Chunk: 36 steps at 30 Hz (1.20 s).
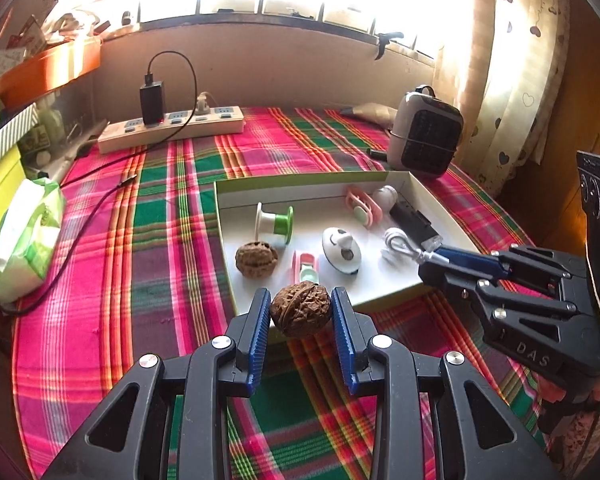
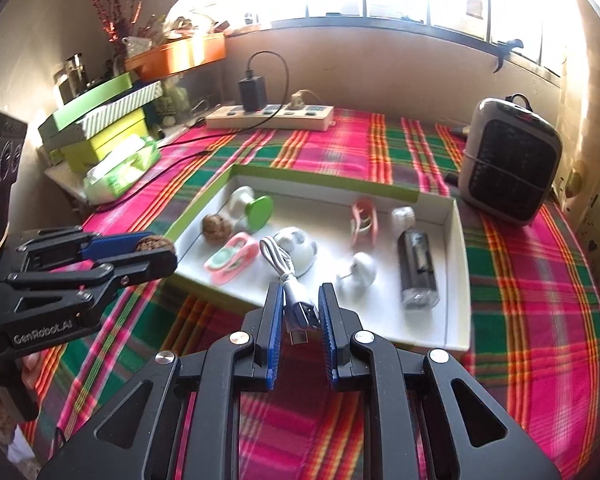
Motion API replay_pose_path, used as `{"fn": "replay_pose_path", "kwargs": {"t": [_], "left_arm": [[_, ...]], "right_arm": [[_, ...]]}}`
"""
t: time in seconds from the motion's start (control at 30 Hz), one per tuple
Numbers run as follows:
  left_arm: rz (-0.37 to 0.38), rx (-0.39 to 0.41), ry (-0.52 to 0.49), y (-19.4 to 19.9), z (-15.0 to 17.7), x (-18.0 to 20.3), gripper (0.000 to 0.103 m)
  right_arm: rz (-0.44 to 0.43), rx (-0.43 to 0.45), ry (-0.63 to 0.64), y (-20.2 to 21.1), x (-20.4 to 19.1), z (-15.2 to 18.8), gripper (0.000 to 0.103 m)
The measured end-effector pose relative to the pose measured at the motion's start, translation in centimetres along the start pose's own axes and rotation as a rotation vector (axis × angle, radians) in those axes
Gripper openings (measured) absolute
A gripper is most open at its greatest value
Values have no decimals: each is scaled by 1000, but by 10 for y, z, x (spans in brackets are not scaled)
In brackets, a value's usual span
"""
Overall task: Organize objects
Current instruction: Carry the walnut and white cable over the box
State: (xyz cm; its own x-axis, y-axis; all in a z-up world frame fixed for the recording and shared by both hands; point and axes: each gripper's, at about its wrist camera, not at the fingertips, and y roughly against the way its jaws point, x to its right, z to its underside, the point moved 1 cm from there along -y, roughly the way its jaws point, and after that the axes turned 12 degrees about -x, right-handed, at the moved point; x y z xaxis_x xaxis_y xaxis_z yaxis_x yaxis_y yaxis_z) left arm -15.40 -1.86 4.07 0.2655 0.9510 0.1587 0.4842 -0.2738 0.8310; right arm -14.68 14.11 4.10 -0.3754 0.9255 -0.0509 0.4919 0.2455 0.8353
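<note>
Left gripper clamps walnut at tray near edge; right gripper pinches white cable, apparently by its plug, above same edge.

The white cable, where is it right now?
The white cable is clamped by its USB plug in the right gripper, over the near edge of the tray.

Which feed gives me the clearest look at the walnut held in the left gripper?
Left wrist view: the held walnut sits whole between the left gripper pads, its ridged shell sharp. The right wrist view shows only a brown sliver of it above the side-on fingers.
</note>
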Motion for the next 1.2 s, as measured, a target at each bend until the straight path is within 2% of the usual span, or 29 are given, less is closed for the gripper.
{"fn": "replay_pose_path", "kwargs": {"t": [0.3, 0.7, 1.2], "left_arm": [[-7, -12, 2, -13, -14, -1, 29], [-21, -45, 23, -32, -25, -10, 29], [-26, -66, 9, -43, -30, -9, 29]], "right_arm": [[20, -1, -19, -12, 15, -28, 19], [25, -68, 15, -46, 19, -56, 19], [31, -132, 51, -77, 18, -75, 19]]}}
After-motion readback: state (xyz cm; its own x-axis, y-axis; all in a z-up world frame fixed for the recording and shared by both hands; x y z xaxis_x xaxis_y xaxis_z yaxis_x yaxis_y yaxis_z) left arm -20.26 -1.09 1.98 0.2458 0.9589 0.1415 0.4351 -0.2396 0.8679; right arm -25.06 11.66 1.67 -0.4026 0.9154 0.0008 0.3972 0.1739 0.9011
